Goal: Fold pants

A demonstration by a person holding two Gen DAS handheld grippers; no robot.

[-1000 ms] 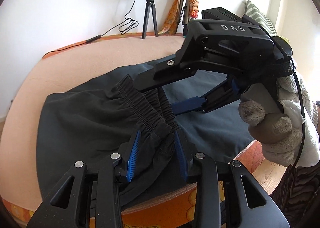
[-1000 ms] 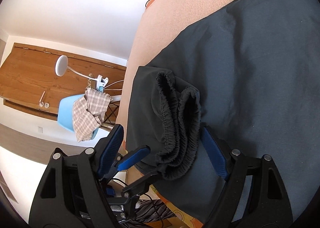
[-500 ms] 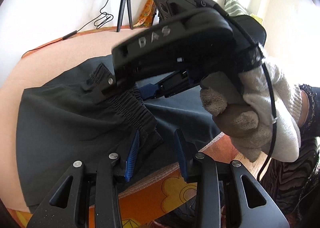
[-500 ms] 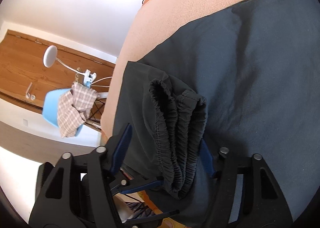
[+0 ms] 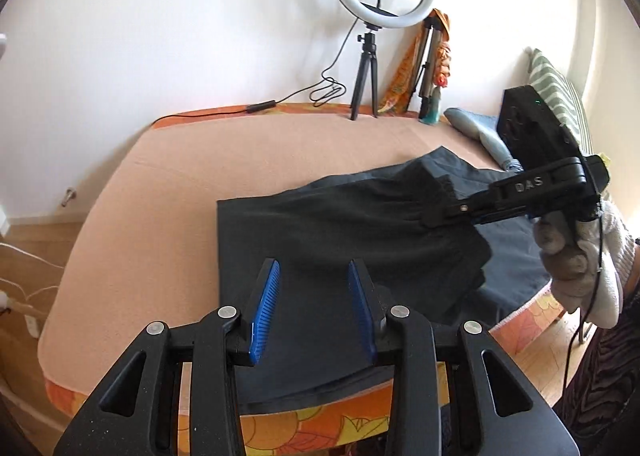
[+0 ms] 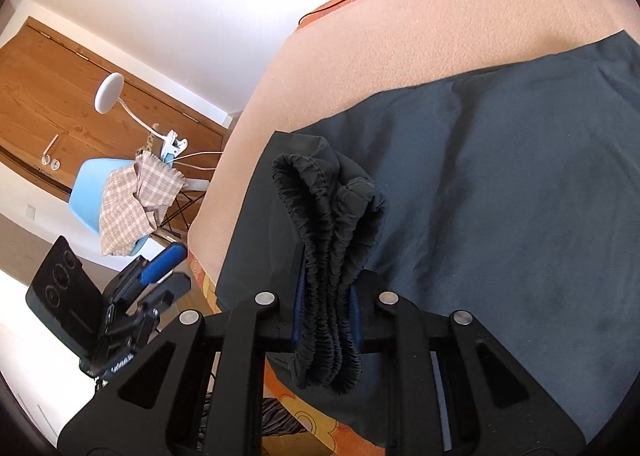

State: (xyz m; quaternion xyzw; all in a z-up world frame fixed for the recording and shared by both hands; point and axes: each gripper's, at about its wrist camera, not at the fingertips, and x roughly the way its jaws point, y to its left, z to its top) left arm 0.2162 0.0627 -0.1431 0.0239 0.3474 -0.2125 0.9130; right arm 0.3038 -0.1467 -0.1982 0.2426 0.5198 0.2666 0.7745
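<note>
Right gripper: jaws closing, blue pads pressed on the bunched elastic waistband of the dark pants. The waistband folds stand up out of the jaws toward 12 o'clock, and one end hangs below the pads at 6. In the left wrist view this gripper enters from 3 o'clock, pointing toward 9 and slightly down, held by a hand in a white knit glove at the right edge; the cloth is lifted into a ridge at its tips.

Left gripper: fingers parted, nothing between the blue pads. It points forward and down, hovering above the near part of the pants, not touching. Seen from the right wrist view, it sits at 8 o'clock, off the bed's edge.

Pants lie spread on the peach-coloured bed cover, from centre to 3 o'clock. A ring light on a tripod stands at 12 o'clock against the wall.
</note>
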